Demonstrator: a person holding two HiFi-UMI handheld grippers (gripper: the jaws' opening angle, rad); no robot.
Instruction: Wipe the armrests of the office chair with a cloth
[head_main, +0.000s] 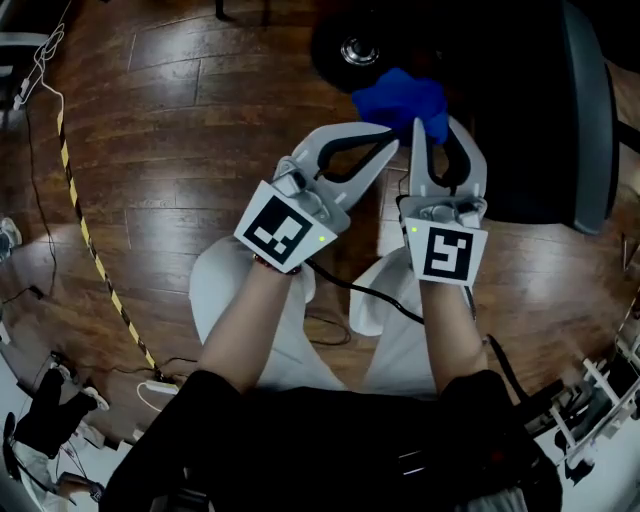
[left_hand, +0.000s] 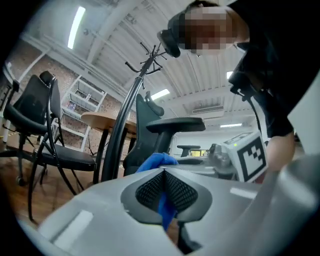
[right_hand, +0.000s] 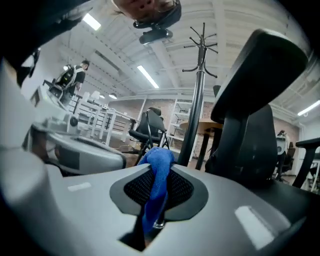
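A blue cloth (head_main: 398, 98) is bunched in front of the black office chair (head_main: 545, 110), above the wooden floor. Both grippers meet at it. My left gripper (head_main: 388, 150) comes in from the left, and its jaws are shut on a thin fold of the cloth (left_hand: 165, 209). My right gripper (head_main: 419, 127) points straight ahead, with the cloth (right_hand: 156, 172) pinched between its pads and draped over the tips. One armrest (left_hand: 175, 124) shows beyond the left gripper (left_hand: 164, 171). Past the right gripper (right_hand: 158, 169), the chair back (right_hand: 250, 100) rises close on the right.
The chair's wheeled base (head_main: 357, 48) lies just beyond the cloth. A yellow-black tape line (head_main: 92, 252) and cables (head_main: 40, 60) cross the floor at left. A coat stand (left_hand: 142, 67), a folding chair (left_hand: 37, 112) and a round table (left_hand: 107, 120) stand further off.
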